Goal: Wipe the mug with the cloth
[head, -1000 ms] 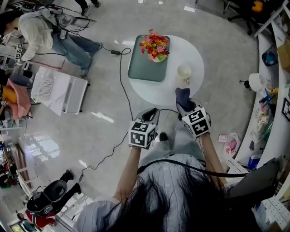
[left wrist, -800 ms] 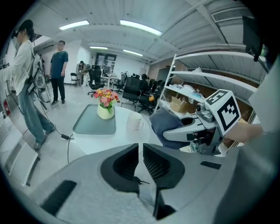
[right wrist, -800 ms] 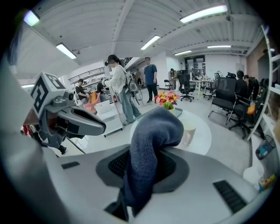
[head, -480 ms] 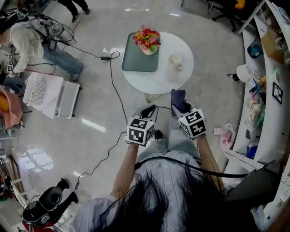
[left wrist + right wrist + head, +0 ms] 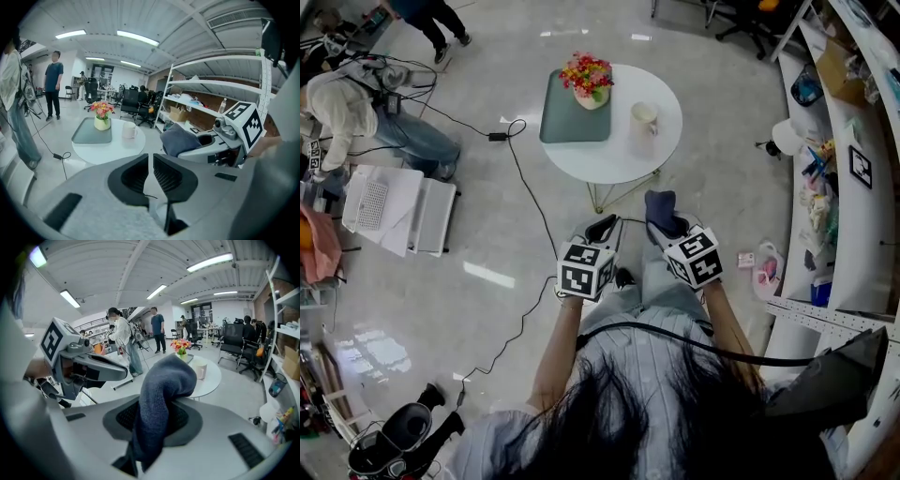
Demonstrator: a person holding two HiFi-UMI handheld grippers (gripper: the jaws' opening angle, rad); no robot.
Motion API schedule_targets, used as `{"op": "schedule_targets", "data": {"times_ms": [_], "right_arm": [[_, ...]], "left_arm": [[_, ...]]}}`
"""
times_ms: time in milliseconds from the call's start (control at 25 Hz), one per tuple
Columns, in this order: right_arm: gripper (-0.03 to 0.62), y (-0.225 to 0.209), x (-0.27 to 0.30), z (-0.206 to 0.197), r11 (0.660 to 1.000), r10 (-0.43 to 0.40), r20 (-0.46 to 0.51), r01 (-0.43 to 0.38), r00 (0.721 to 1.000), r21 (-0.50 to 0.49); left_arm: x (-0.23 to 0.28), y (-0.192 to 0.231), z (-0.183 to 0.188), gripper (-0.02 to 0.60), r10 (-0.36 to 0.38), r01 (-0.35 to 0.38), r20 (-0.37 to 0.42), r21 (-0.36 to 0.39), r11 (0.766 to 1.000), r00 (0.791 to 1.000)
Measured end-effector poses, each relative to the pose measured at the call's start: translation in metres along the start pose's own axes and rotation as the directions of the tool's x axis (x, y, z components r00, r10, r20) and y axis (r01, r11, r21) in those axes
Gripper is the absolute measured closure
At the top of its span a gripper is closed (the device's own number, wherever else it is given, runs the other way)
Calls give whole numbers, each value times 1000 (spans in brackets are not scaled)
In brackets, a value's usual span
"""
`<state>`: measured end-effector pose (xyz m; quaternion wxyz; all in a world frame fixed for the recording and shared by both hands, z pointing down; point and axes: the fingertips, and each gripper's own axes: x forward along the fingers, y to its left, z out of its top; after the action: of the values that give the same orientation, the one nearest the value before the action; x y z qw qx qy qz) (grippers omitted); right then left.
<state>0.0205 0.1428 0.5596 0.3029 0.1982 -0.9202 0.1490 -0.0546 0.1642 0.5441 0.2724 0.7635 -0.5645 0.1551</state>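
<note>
A table (image 5: 609,164) stands on the floor ahead of you, well apart from both grippers. On it a tray (image 5: 565,127) lies at the left, with a flower pot (image 5: 586,82) at the tray's far right end. The mug (image 5: 643,118) stands on the bare tabletop just right of the tray. Your left gripper (image 5: 602,229) and right gripper (image 5: 664,221) sit side by side before you, the cloth (image 5: 660,208) pinched in the right one. Shelves (image 5: 853,178) run along your right, and a cable (image 5: 525,178) trails left of the table.

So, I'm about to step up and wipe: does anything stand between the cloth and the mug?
Nothing visible does. Only floor and bare tabletop lie between the cloth and the mug; the tray with flowers sits to the mug's left.
</note>
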Motion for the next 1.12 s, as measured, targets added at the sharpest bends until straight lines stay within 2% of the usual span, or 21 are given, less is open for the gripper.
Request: {"op": "schedule_targets", "data": {"times_ms": [160, 440, 720, 1120], "right_arm": [[493, 11, -6, -6, 1000, 16, 7, -17, 1000, 13], [493, 22, -6, -3, 999, 27, -2, -27, 1000, -23], [493, 29, -3, 1, 999, 36, -2, -36, 999, -37], [493, 34, 2, 5, 998, 58, -1, -58, 998, -35]], "left_arm": [[-5, -7, -4, 538, -6, 6, 14, 16, 1000, 1000], [-13, -6, 3, 538, 3, -3, 41, 16, 1000, 999], [-21, -4, 11, 538, 13, -16, 65, 46, 999, 998], [-22, 0, 7, 538, 19, -21, 48, 36, 999, 999]]}}
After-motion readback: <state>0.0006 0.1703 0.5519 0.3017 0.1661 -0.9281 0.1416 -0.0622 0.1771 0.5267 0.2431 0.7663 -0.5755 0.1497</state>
